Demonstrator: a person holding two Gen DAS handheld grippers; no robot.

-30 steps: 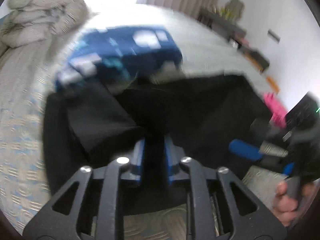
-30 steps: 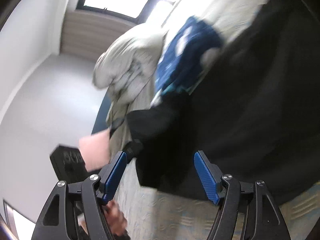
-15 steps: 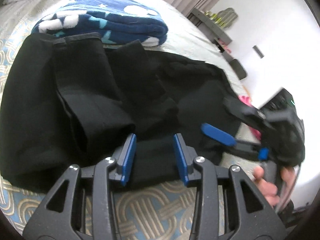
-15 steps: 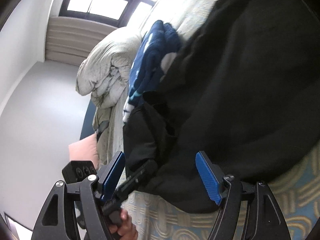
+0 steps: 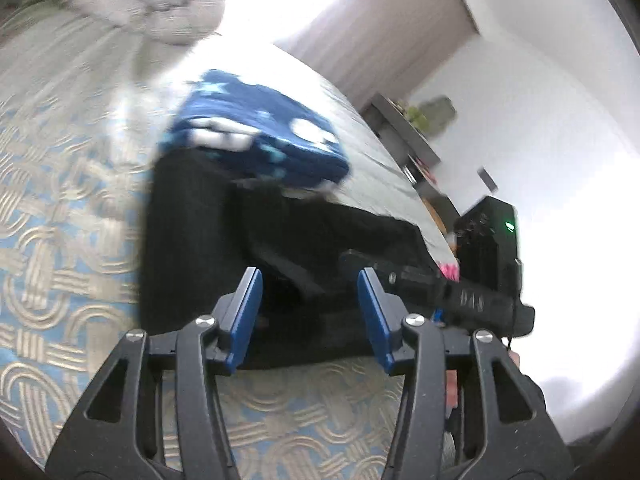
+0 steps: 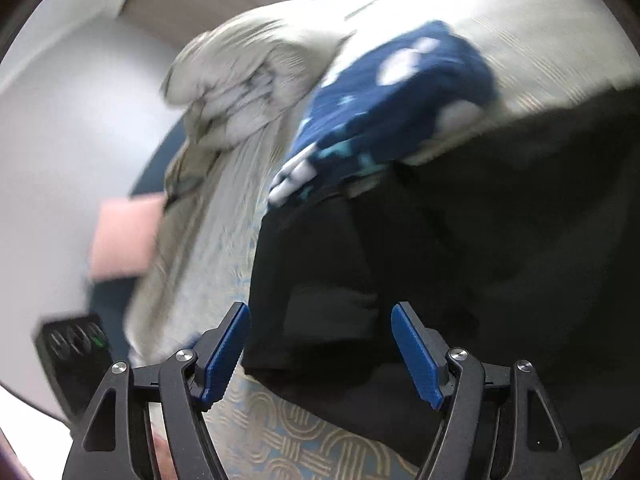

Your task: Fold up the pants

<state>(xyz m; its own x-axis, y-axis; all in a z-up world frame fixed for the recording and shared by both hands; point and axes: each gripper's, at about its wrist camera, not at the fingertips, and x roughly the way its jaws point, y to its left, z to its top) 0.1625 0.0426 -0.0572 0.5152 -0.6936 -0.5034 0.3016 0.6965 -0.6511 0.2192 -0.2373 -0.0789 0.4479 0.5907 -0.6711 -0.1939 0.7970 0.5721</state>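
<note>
L tool (image 5: 310,312) now off pants (image 5: 192,240)

The left tool (image 5: 310,312) gapes, empty, above folded black pants (image 5: 208,240) on the patterned bedspread (image 5: 60,220).

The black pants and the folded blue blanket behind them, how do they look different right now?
The black pants are plain and dark, while the blue blanket carries white and light blue shapes. The pants lie nearer both open grippers, spread wider and flatter; the blanket is a smaller, thicker bundle behind them. The left gripper and right gripper hold neither. Both rest on the patterned bedspread.
</note>
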